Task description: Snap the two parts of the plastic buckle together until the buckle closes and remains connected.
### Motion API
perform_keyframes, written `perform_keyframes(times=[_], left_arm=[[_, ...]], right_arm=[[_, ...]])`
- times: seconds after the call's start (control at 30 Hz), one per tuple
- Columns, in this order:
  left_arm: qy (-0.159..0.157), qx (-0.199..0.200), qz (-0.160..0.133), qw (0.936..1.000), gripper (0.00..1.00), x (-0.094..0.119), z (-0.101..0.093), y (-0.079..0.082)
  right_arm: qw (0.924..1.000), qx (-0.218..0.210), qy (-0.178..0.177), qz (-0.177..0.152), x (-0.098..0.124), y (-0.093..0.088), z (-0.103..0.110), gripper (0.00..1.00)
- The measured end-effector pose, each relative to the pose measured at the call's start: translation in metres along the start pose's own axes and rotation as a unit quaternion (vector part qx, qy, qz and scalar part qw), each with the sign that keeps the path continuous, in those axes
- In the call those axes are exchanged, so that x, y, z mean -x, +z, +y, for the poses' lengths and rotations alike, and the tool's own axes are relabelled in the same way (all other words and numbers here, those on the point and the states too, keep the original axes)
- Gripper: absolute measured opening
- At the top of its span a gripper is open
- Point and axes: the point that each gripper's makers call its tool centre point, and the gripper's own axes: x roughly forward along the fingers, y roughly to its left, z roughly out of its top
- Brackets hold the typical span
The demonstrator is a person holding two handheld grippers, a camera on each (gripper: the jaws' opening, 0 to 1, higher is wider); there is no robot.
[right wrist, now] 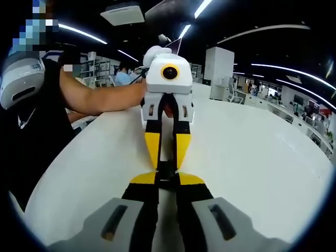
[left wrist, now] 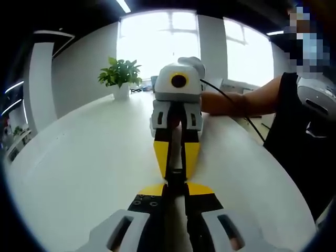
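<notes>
The buckle (left wrist: 177,170) is mostly hidden: a narrow black piece, its form hard to make out, sits pinched between the two sets of jaws where they meet tip to tip over the middle of the white worktop (left wrist: 79,168). Whether its two halves are fully joined cannot be told.

In the left gripper view, the left gripper (left wrist: 176,191) rises from the bottom with black and yellow jaws drawn narrow on the buckle, while the right gripper (left wrist: 177,157) faces it, also closed tight on that dark piece. The right gripper view mirrors this, with the buckle (right wrist: 167,170) a dark sliver between yellow tips.

The worktop is smooth, matte and round-edged. A leafy potted plant (left wrist: 120,75) in a white pot stands near its far edge, before bright windows. A person's bare forearm (right wrist: 100,97) reaches to the opposite gripper.
</notes>
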Motion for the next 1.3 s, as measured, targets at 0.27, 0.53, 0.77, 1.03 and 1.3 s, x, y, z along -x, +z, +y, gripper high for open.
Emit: perform_keyframes(times=[0.27,0.53,0.77,1.03,1.3], left_arm=[[0.001,-0.004,-0.002,1.0000,0.12,0.000,0.001,0.000],[0.004,-0.006,-0.006,1.0000,0.20,-0.002,0.001,0.002],[0.009,0.003,-0.012,0.9999,0.41,-0.003,0.004,0.001],[0.012,0.031,-0.050,0.9982,0.89,-0.004,0.008,0.013],[0.028,0.039,-0.070,0.9964,1.00,0.001,0.016,0.019]], right_arm=[[1.0000,-0.002,-0.002,0.000,0.001,0.000,0.000,0.11],[1.0000,0.000,-0.006,-0.001,0.004,-0.002,0.000,0.11],[1.0000,0.000,-0.006,-0.001,0.006,-0.003,0.003,0.11],[0.9999,-0.008,-0.008,-0.007,0.008,0.000,0.003,0.11],[0.9999,-0.009,-0.006,-0.006,0.008,0.000,0.003,0.11]])
